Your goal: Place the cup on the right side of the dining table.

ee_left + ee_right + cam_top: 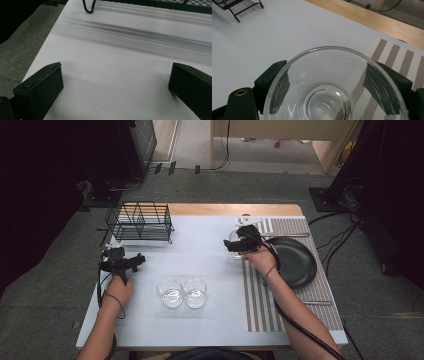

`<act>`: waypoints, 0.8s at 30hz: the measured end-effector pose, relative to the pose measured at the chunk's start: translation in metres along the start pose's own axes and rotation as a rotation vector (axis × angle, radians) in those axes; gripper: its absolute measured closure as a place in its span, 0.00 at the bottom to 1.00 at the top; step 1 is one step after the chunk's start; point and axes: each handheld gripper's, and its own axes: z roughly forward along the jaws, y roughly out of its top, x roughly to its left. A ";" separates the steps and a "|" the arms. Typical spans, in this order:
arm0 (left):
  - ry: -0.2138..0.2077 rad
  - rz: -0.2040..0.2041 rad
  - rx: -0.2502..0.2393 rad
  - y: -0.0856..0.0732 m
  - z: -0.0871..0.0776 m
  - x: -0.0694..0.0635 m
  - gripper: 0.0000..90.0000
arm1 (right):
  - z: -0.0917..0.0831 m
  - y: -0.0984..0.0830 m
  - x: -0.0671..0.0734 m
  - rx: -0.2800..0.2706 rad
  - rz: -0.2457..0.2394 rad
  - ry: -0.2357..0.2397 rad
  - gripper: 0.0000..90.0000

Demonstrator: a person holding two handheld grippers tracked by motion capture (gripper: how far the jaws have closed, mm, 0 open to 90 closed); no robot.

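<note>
My right gripper [236, 245] is shut on a clear glass bowl [233, 249] at the left edge of the striped placemat [260, 305]. In the right gripper view the glass bowl [332, 87] sits between the two black jaws, which press its sides and show through it. I cannot tell whether it rests on the table or hangs just above it. My left gripper [136, 261] is at the table's left side, and in its own view the left gripper [116, 65] stands open over bare white tabletop [112, 82] with nothing between its fingers.
Two more clear glasses [171, 291] [195, 291] stand side by side at the table's middle front. A black wire rack [140, 222] is at the back left, and its foot [88, 7] lies ahead of the left gripper. A black plate [295, 262] lies on the placemat.
</note>
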 end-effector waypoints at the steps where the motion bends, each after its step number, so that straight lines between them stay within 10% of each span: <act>1: 0.000 0.000 0.000 0.000 0.000 0.000 0.00 | 0.000 0.000 -0.001 -0.001 0.001 -0.001 0.21; 24: 0.000 0.000 0.000 0.000 0.000 0.000 0.00 | 0.002 -0.003 -0.011 -0.005 0.019 -0.041 0.21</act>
